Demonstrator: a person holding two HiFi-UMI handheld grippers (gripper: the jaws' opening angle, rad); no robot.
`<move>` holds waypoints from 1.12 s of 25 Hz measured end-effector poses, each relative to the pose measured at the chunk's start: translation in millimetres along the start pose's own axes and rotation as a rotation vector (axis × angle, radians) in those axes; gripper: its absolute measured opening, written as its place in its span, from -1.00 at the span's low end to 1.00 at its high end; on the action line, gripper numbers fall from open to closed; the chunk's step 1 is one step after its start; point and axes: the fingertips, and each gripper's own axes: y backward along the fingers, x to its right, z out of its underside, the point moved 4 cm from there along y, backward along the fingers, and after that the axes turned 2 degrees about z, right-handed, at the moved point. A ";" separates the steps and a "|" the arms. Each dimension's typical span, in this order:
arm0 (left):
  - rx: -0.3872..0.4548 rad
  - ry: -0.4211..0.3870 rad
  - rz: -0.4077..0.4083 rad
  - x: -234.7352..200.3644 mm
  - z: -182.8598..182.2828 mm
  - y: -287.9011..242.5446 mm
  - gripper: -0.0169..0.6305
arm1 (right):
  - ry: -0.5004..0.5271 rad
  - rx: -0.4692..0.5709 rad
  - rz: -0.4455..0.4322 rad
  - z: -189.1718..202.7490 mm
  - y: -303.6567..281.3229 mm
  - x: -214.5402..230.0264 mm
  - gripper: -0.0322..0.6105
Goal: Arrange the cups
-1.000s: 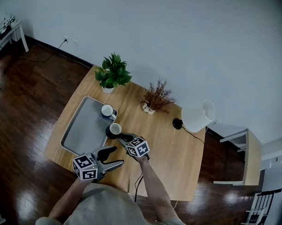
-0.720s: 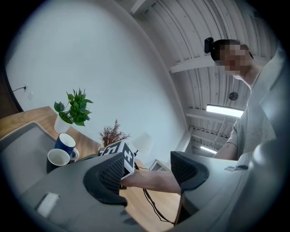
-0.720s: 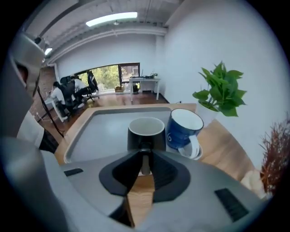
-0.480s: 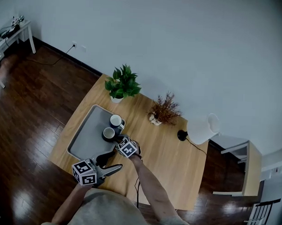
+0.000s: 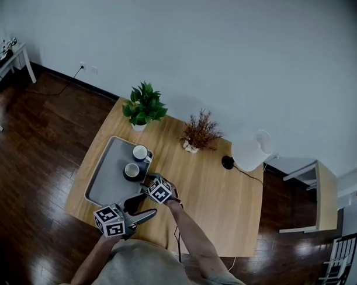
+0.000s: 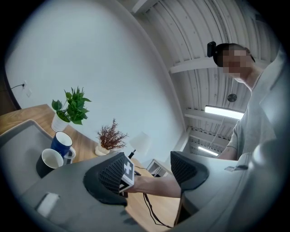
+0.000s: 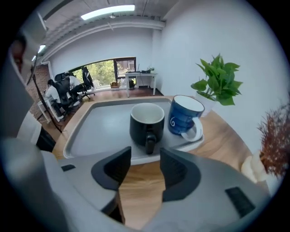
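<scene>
- Head view: your black cup [image 5: 132,170] and blue cup [image 5: 140,153] stand upright, just beside each other, at the right side of the grey tray [image 5: 102,182] on the wooden tabletop [image 5: 217,199]. Your right hand-held gripper [image 5: 147,180] points down at the black cup. Your left hand-held gripper [image 5: 142,208] hangs near the tabletop's front edge.
- Left gripper view: your left hand-held gripper [image 6: 149,174] has its jaws wide apart and grips nothing. Both cups show white insides.
- Right gripper view: your right hand-held gripper [image 7: 145,170] has just been opening. Its jaws stand apart with only bare wood between them. The black cup [image 7: 146,122] turns its handle toward you, just beyond the jaw tips. The blue cup [image 7: 183,117], with a white swirl and white handle, stands to its right.
</scene>
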 end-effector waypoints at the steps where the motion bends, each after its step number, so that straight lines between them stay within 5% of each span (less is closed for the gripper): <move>1: -0.008 0.001 0.009 2.1 1.5 -2.9 0.00 | -0.039 0.030 -0.004 8.3 13.9 -4.2 -0.23; 4: -0.037 -0.002 0.043 7.4 3.2 -14.3 0.00 | -0.188 0.177 -0.013 38.1 66.5 -16.2 -0.39; 10: -0.086 -0.002 0.116 23.8 10.9 -47.3 0.00 | -0.827 0.692 0.037 100.0 206.6 -13.8 -0.40; 13: -0.112 0.010 0.168 35.0 17.9 -63.4 0.00 | -0.979 0.893 0.130 127.0 263.5 -17.3 -0.48; 19: -0.169 0.029 0.253 58.9 34.7 -89.2 0.00 | -1.016 1.081 0.294 140.6 326.6 -37.9 -0.48; 28: -0.138 0.037 0.283 75.2 28.1 -99.3 0.00 | -0.872 1.078 0.308 110.1 340.8 -43.8 -0.49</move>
